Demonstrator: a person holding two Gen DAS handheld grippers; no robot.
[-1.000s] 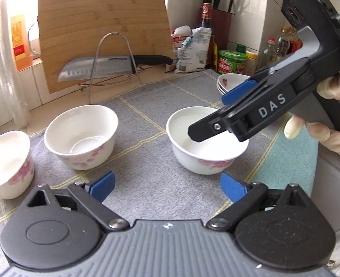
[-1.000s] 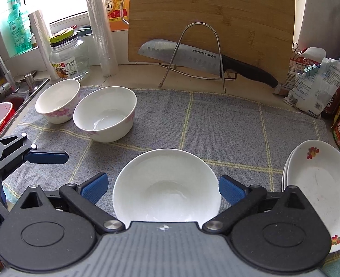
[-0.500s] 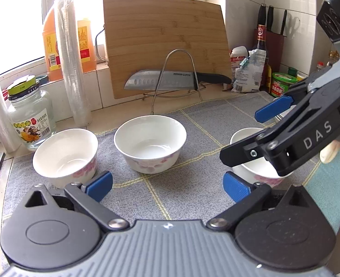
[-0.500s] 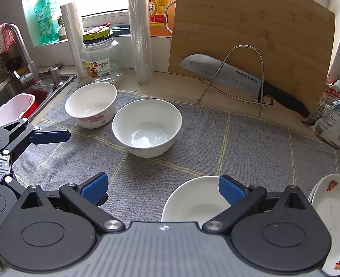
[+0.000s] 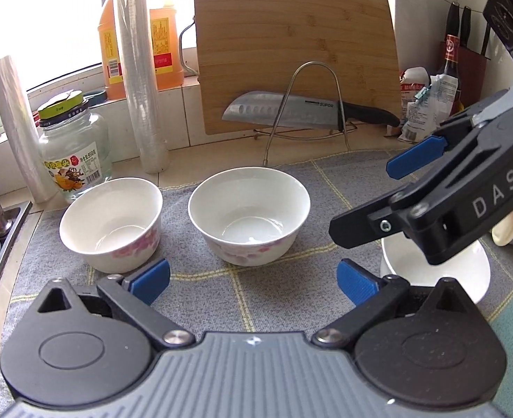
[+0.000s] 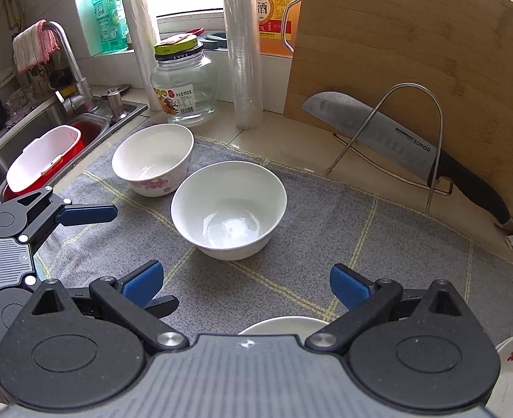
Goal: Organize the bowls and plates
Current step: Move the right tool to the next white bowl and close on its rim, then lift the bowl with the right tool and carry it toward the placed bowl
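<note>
Hovering over the grey mat [image 6: 413,244] with both the left claw [image 5: 253,278] and the right claw [image 6: 244,284] spread wide and empty, we judged the middle bowl [image 6: 228,214], beside the flowered bowl [image 6: 154,156], next for stacking.

Beige tiled bench [image 6: 291,139], steel sink [image 6: 47,122] at one end. Grey yellow-checked cloth mat [image 6: 326,226] spread over it, carrying three white floral porcelain bowls [image 5: 247,221]: two just beside each other, third [image 5: 434,261] apart. Directly on bench behind mat: clear glass jar [image 6: 185,83], wrap roll [image 6: 244,45], wire knife stand [image 6: 409,139], leaning bamboo cutting board [image 6: 413,41].
</note>
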